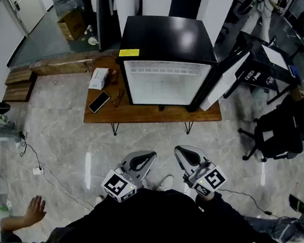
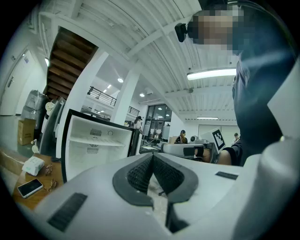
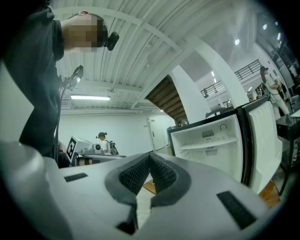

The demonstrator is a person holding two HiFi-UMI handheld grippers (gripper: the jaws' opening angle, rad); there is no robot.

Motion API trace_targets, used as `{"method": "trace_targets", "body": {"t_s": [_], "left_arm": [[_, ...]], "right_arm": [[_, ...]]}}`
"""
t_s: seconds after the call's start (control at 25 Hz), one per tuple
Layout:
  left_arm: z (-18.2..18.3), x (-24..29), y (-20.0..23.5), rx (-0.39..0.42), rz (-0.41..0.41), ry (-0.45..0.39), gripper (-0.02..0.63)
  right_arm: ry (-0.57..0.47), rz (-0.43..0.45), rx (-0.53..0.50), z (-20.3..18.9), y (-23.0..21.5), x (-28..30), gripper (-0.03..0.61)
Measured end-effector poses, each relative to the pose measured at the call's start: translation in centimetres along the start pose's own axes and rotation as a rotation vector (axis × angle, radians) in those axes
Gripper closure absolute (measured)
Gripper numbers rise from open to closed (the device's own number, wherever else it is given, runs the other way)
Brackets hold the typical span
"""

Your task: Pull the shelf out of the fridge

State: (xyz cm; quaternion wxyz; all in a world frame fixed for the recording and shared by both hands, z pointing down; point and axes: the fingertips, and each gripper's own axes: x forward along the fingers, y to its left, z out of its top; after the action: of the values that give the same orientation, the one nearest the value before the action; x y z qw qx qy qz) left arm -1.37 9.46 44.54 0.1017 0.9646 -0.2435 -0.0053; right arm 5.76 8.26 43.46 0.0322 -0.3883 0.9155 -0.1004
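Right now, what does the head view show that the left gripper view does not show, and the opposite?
Only the head view: the black top of the fridge, an office chair and a person's bare hand at the lower left. Only the left gripper view: the shelf lying across the fridge's inside, and a ceiling light. Both: the open fridge, the phone and white box on the low wooden table, and both the left gripper and the right gripper, each shut and empty.

Open floor (image 1: 159, 139) up to the fridge (image 1: 167, 82) mouth, low table (image 1: 140, 114) edge before it, door (image 1: 228, 79) aside at right
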Motion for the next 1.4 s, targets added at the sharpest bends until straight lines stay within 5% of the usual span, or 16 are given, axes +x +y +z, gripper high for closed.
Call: {"method": "trace_targets", "body": {"t_s": [1.4], "left_arm": [[-0.8, 6.9, -2.7, 0.007, 0.078, 0.012, 0.607]], "right_arm": [[0.022, 0.027, -0.001, -1.0, -6.5, -4.3, 0.572]]}}
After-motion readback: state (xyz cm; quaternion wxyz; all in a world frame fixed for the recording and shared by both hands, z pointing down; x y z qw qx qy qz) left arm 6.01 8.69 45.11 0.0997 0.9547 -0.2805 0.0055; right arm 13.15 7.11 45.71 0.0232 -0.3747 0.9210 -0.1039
